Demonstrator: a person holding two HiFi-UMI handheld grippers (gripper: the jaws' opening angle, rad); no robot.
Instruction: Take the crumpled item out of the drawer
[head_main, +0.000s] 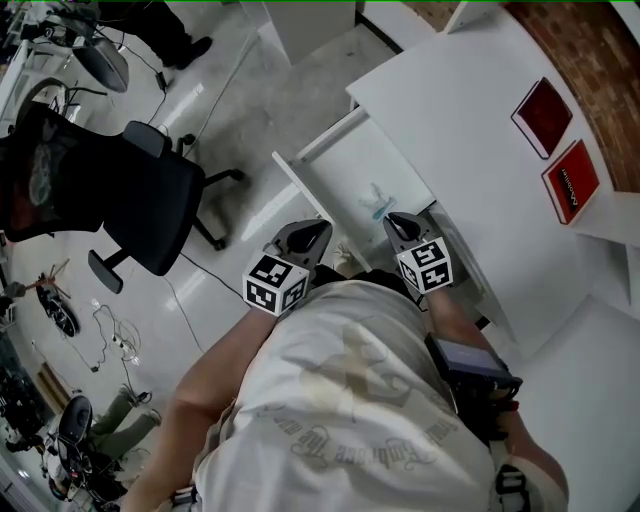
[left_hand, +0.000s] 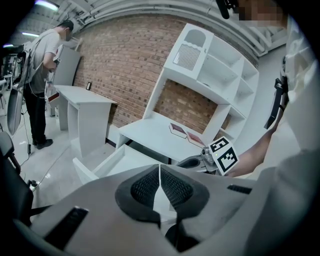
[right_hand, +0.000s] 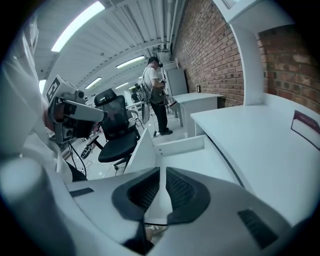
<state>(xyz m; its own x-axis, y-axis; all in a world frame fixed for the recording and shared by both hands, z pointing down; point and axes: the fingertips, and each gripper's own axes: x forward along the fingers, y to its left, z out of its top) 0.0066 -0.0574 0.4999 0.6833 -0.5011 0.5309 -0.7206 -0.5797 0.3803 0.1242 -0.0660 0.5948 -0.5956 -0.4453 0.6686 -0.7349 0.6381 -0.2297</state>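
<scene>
The white drawer (head_main: 340, 165) stands pulled out from under the white desk (head_main: 470, 150). Inside it, near the desk's edge, lies a small pale crumpled item (head_main: 376, 203). My left gripper (head_main: 318, 230) hovers at the drawer's near end, shut, with nothing between its pads. My right gripper (head_main: 395, 220) is just beside the crumpled item, apart from it, also shut and empty. In the left gripper view, the left gripper (left_hand: 160, 172) points over the drawer (left_hand: 107, 162) and the right gripper (left_hand: 200, 161) shows beside it. From the right gripper (right_hand: 162, 175), the drawer (right_hand: 185, 145) stretches ahead; the item is hidden there.
Two red books (head_main: 543, 115) (head_main: 572, 180) lie on the desk's far side. A black office chair (head_main: 140, 200) stands left of the drawer. A person (left_hand: 42, 75) stands at another white desk farther off. White shelves (left_hand: 215, 75) rise over the desk against a brick wall.
</scene>
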